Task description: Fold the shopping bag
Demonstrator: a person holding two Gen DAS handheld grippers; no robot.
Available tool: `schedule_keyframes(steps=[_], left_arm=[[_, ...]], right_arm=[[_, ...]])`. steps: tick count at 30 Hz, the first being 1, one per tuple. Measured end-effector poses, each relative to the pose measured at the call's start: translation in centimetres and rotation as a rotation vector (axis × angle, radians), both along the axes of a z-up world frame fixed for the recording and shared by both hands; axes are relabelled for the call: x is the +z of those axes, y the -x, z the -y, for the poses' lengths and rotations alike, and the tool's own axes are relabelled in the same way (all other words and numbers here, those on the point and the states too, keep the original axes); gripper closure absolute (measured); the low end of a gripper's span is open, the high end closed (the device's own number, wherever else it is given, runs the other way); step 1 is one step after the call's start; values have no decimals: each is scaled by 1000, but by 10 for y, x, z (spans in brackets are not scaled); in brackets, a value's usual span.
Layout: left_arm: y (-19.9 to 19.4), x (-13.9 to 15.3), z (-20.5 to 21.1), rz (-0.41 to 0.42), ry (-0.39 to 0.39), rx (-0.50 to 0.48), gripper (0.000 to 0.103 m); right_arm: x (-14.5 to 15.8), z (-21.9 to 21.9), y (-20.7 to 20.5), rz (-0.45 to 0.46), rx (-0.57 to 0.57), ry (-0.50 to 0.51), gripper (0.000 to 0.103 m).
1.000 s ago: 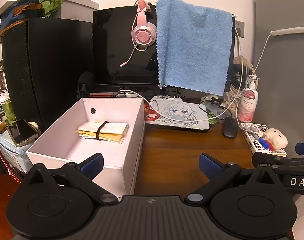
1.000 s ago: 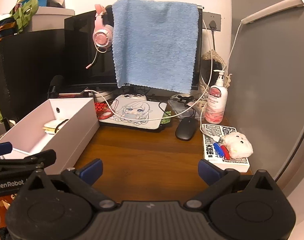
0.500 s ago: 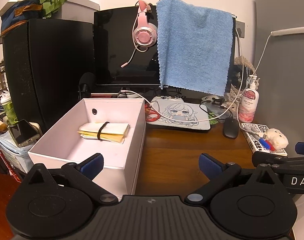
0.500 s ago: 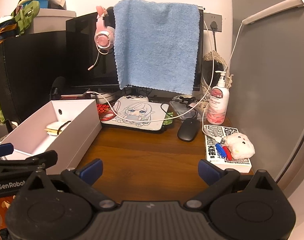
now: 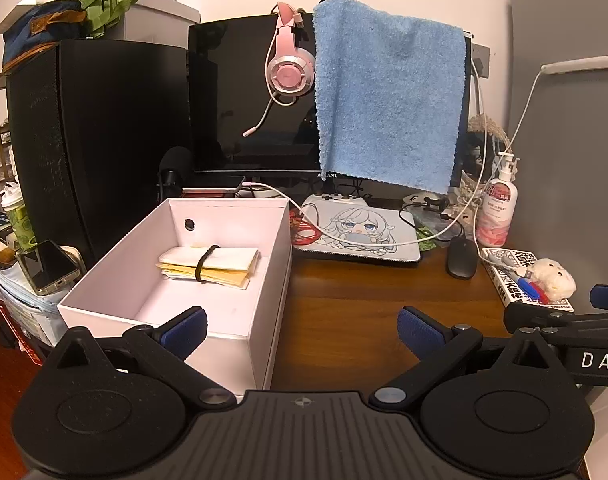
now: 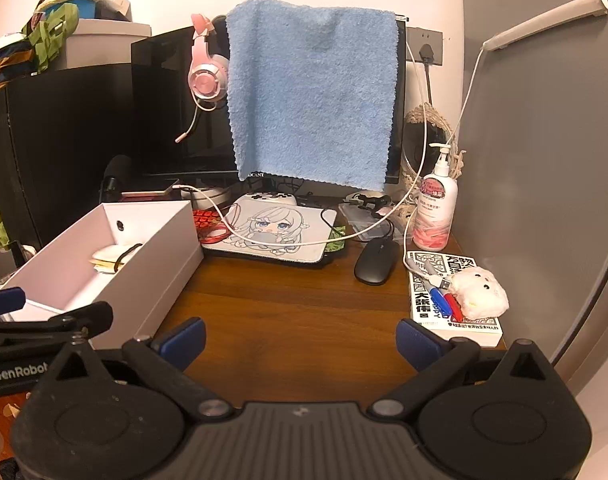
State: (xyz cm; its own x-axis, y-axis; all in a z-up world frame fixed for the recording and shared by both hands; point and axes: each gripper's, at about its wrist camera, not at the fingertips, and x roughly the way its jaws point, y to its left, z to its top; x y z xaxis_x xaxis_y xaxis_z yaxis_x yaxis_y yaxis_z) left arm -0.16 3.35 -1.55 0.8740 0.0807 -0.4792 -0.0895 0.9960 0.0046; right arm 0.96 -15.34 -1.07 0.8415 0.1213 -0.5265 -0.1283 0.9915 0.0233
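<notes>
Folded shopping bag [image 5: 208, 263], bound by a black band, lies inside the white box [image 5: 264, 280] on the desk [image 5: 363, 320]. Left gripper [image 5: 302, 326] and right gripper [image 6: 300, 338] hover spread apart, empty, above the desk.

Left gripper [image 5: 300, 330] and right gripper [image 6: 300, 338] hover side by side, jaws spread wide, holding nothing.

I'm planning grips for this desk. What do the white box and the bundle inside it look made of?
White box: likely matte cardboard, with thin, straight, sharply creased walls. Bundle: seemingly thin cream and yellow sheet, paper or plastic, folded flat under a dark elastic band.
</notes>
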Motion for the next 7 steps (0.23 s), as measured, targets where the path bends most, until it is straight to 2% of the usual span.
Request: schedule_keyframes(steps=[7], left_arm=[[-1, 0, 0, 1, -3, 1, 1]], right_arm=[[0, 1, -1, -4, 1, -4, 1]])
